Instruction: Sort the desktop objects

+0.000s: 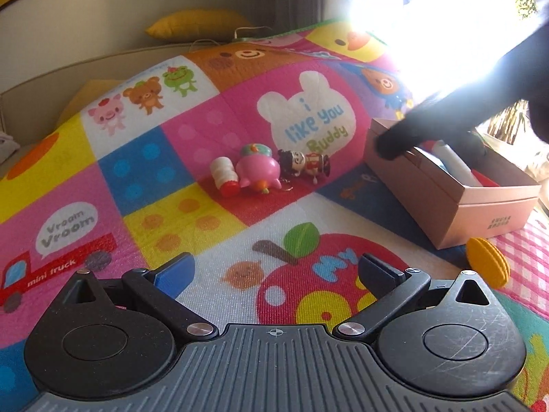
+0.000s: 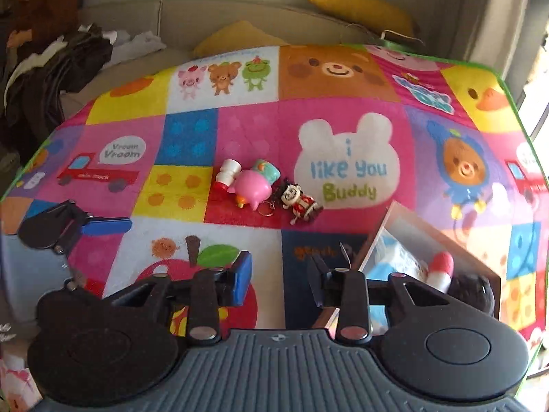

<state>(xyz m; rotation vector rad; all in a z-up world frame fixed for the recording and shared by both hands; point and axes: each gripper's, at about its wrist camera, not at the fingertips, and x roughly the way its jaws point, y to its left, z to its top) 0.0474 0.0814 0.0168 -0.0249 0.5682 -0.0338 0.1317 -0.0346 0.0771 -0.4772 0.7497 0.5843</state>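
Three small toys lie in a tight row on a red square of the bright patchwork play mat [image 2: 343, 130]: a white ridged bottle with a red cap [image 2: 227, 175], a pink pig figure [image 2: 252, 187] with a teal hat and a key ring, and a little doll [image 2: 300, 202] with black hair and a red-and-white outfit. The pig touches the bottle, and the doll lies just beside the pig.

To the right stands an open pinkish cardboard box [image 1: 456, 202], holding a white-and-red item and something blue and white. An orange ridged disc [image 1: 487, 262] lies on the mat just beside the box's near corner.

The left tongs [image 1: 276, 271] hover over the apple print, jaws wide apart and empty, the toys well ahead of them.

The right tongs [image 2: 279, 283] stand partly apart with nothing between them, at the box's left edge, the toys ahead.
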